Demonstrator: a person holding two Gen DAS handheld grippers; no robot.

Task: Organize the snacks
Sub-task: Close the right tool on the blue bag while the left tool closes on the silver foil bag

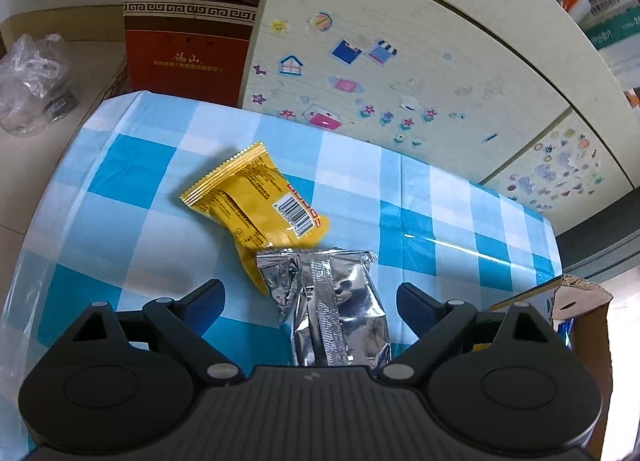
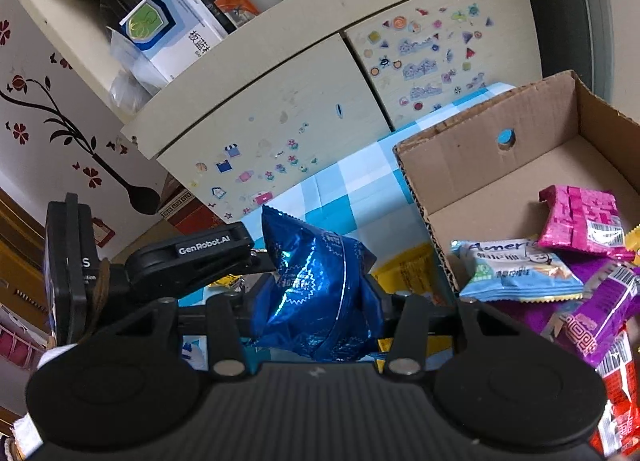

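Left wrist: yellow packet (image 1: 256, 197) overlapping silver packet (image 1: 336, 301), stickered cabinet (image 1: 400, 73) behind

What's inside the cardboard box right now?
In the cardboard box: a pink packet, a light blue packet, a purple packet and a red packet. Anything beneath the pile is covered.

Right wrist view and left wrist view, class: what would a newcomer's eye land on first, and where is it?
First, the shiny blue packet, pinched in the right gripper beside the cardboard box of bright snacks. Next, the silver packet between the left gripper's open jaws, overlapping a yellow packet on the blue checked tablecloth.
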